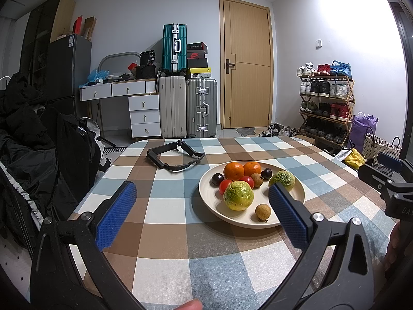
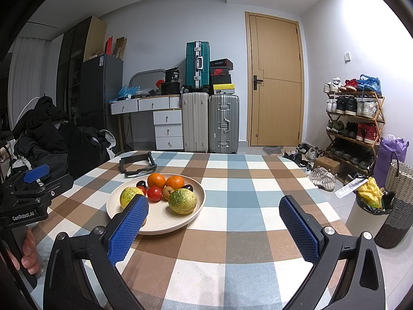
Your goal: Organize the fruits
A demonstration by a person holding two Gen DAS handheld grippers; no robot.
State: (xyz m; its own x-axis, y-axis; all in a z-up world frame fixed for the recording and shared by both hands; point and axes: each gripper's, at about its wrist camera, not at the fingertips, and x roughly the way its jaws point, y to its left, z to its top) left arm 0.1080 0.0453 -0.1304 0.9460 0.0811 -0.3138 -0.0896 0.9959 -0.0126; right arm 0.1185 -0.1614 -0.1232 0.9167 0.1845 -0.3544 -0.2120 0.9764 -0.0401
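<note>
Both my grippers, left gripper [image 1: 202, 215] and right gripper [image 2: 214, 228], are hanging wide and empty; ahead, the plate [image 1: 206, 196] is offering firm, round citrus [image 1: 238, 195], best pinched across its middle.

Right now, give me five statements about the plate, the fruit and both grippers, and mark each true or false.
1. All the fruit lies on the plate. True.
2. The left gripper is shut on a fruit. False: it is open and holds nothing.
3. Two oranges sit side by side at the plate's far side. True.
4. The black frame lies on the plate. False: it lies on the checked tablecloth, beyond the plate.
5. The right gripper is open and empty. True.
</note>
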